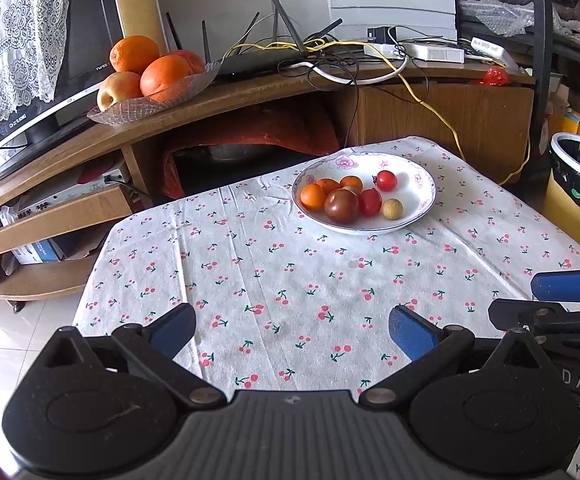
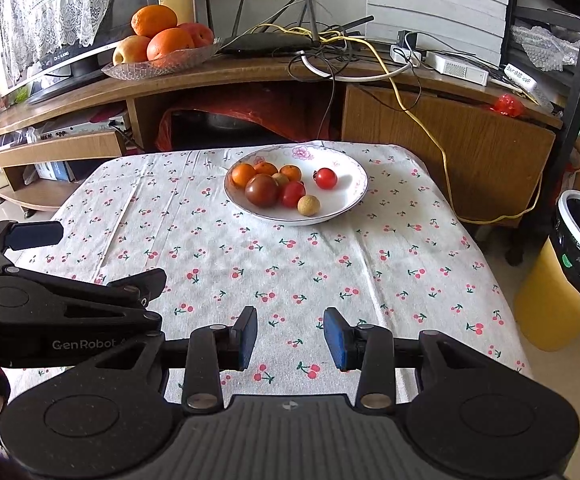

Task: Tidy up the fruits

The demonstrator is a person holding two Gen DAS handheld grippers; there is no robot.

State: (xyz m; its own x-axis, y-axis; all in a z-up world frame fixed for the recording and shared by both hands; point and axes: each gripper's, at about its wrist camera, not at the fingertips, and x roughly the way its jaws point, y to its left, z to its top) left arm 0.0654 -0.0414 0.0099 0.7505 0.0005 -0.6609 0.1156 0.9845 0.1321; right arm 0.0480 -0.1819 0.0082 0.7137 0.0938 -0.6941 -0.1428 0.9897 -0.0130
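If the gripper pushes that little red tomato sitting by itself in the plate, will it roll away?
Probably. The lone red tomato looks round and smooth, so a nudge would likely send it rolling. The white plate curves upward at its rim, so the tomato would probably stay inside, perhaps bumping the other fruit. Its shiny skin may also be slippery and easy to squash.

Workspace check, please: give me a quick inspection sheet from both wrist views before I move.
Surface: cherry-print tablecloth, bare near the grippers.
Job's things: white plate holding small oranges, tomatoes and a longan; glass dish of oranges and apples on the TV stand.
Clutter: nothing seen on the table.
Grippers: left gripper open wide; right gripper narrower, both empty.
Cables: yellow cable and router wires on the stand.
Surroundings: yellow bin at right.
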